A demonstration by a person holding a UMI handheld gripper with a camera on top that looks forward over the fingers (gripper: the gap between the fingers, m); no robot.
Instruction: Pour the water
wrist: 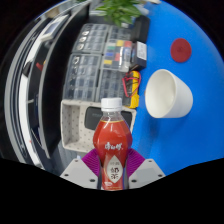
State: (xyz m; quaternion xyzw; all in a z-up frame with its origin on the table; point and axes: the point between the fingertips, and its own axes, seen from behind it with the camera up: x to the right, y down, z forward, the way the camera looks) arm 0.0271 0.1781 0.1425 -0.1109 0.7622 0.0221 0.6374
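Note:
A plastic bottle (112, 140) of red drink with a white cap and a red label stands upright between my fingers. My gripper (112, 168) is shut on the bottle, both purple pads (92, 160) pressing its lower body. A white cup (166, 95) rests on the blue tabletop (195, 75) beyond and to the right of the bottle, its mouth tipped toward the view. The bottle's base is hidden below the fingers.
A white mesh basket (80, 120) stands just left of the bottle. Clear plastic organiser boxes (100, 55) lie beyond it, with a yellow and orange item (133, 78) beside them. A red disc (181, 49) marks the blue surface far right. Green leaves (122, 10) show at the back.

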